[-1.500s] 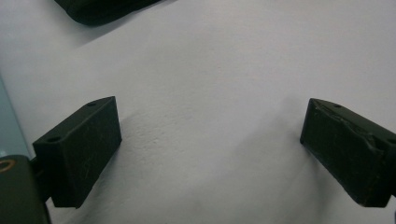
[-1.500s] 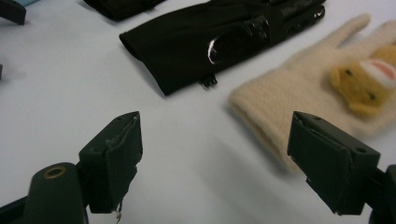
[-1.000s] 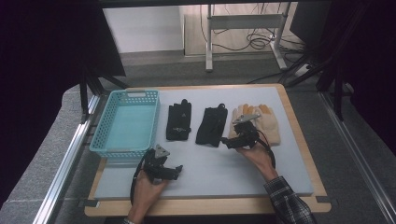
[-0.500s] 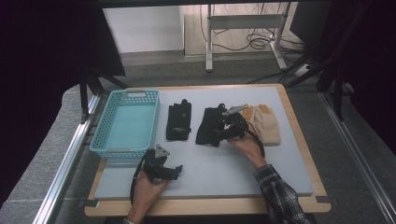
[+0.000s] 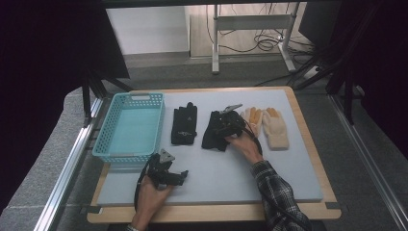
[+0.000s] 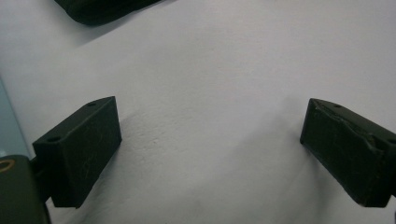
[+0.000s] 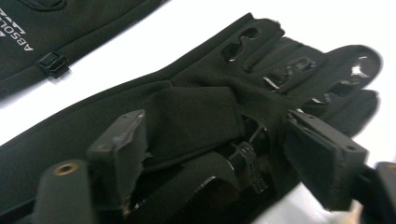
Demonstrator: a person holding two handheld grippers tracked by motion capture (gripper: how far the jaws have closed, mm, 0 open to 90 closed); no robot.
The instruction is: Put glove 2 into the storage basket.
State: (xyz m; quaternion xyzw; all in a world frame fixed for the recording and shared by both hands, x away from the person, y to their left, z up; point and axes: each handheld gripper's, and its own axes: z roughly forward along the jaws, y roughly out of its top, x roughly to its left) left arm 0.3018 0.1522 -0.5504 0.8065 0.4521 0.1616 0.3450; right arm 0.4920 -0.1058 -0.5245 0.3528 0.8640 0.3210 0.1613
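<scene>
At the far left of the table (image 5: 308, 159) stands a turquoise basket (image 5: 129, 129), its long side running from near to far. Just near of it, and a little to its right, the left gripper (image 5: 179, 177) rests low over the bare grey mat, held in the person's left hand (image 5: 150, 192); in the left gripper view its two black jaws stand wide apart with nothing between them — only the pale surface, and the edge of a dark glove at the top of that view. Right of the basket lies the first black glove (image 5: 184, 124), flat, fingers pointing far, apart from both tools. Next to the right lies the second black glove (image 7: 196, 107), also with its fingers pointing far, and over it sits the right gripper (image 7: 219, 154), gripped by the right hand (image 5: 244, 143) with a plaid sleeve (image 5: 279, 197) trailing toward the near edge. In the right gripper view the jaws are spread and straddle the glove's palm: a fold of black fabric and a small clip lie between the pads, the left pad touching the cloth, though the jaws are not closed on it. Farthest right, a pair of cream gloves with orange fingertips (image 5: 269, 126) lies side by side — just beside the right gripper, untouched by it.
</scene>
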